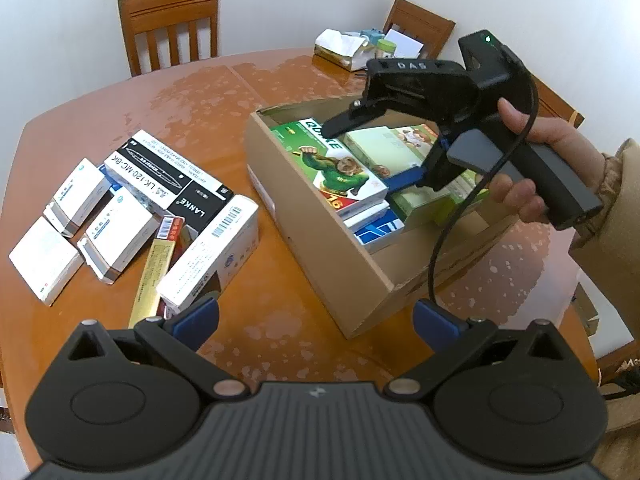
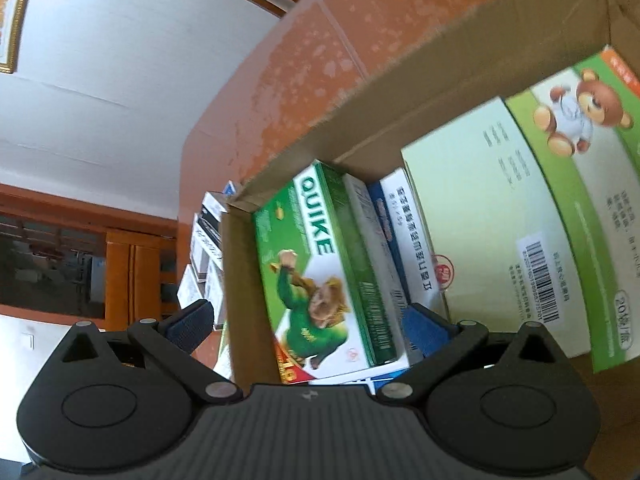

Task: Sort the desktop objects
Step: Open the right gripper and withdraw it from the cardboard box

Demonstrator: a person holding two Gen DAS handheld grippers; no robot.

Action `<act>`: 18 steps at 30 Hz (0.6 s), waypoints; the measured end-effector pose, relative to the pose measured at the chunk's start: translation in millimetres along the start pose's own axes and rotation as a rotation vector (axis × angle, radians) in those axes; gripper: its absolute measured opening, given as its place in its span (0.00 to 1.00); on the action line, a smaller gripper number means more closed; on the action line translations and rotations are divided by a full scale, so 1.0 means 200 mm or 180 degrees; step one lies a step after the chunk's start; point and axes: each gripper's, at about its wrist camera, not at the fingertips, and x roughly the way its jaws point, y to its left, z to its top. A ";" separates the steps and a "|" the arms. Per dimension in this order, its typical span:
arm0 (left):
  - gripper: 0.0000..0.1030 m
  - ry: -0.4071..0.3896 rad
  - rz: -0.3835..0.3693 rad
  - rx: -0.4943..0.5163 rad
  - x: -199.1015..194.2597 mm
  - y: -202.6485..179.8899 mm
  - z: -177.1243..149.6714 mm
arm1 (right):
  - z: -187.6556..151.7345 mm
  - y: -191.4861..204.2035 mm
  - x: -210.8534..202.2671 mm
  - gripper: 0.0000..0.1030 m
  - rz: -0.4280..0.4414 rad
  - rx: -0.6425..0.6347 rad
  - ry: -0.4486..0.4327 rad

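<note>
The cardboard box (image 1: 320,240) sits on the wooden table (image 1: 100,120), and everything turns on it: inside lie several packets, with the green QUIKE box (image 1: 340,164) on top toward the box's left wall, a pale green bear box (image 1: 390,148) just beside it to the right, and a blue-and-white packet (image 1: 378,228) tucked under them at the near side. The right gripper (image 1: 374,152) hangs over the open box, held by a hand (image 1: 532,160) in a tan sleeve (image 1: 612,216), its jaws spread wide and gripping nothing; one finger reaches over the QUIKE box and the blue-padded one lies by the bear box. From the right wrist view the QUIKE box (image 2: 320,272) fills the space between the spread fingers, the bear box (image 2: 520,232) to its right. The left gripper (image 1: 316,324) hovers in front of the box's near corner, jaws wide and empty. Left of the box, a cluster waits on the table: the black-and-white LANKE box (image 1: 176,176), a long white carton (image 1: 212,252), a gold slim box (image 1: 154,276) and three small white boxes (image 1: 80,224), lying close, some touching. Beyond the box's far side sits a heap of clutter (image 1: 360,48), too small to make out
</note>
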 end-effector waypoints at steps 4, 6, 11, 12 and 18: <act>1.00 0.0000 0.0004 -0.0017 0.00 0.00 0.00 | -0.03 -0.01 0.02 1.00 0.0038 0.0008 0.0061; 1.00 -0.0006 -0.0003 -0.0009 0.00 0.00 0.01 | -0.03 -0.01 0.02 1.00 0.0044 -0.0002 0.0079; 1.00 -0.0010 -0.0005 -0.0003 0.01 0.00 0.01 | -0.02 0.01 -0.04 1.00 -0.0013 -0.0025 -0.0036; 1.00 -0.0002 0.0005 -0.0008 0.01 0.00 0.01 | -0.02 0.02 -0.07 1.00 -0.0020 -0.0046 -0.0096; 1.00 -0.0025 0.0060 -0.0013 0.01 0.02 0.01 | -0.06 0.14 -0.24 1.00 -0.0144 -0.0371 -0.0476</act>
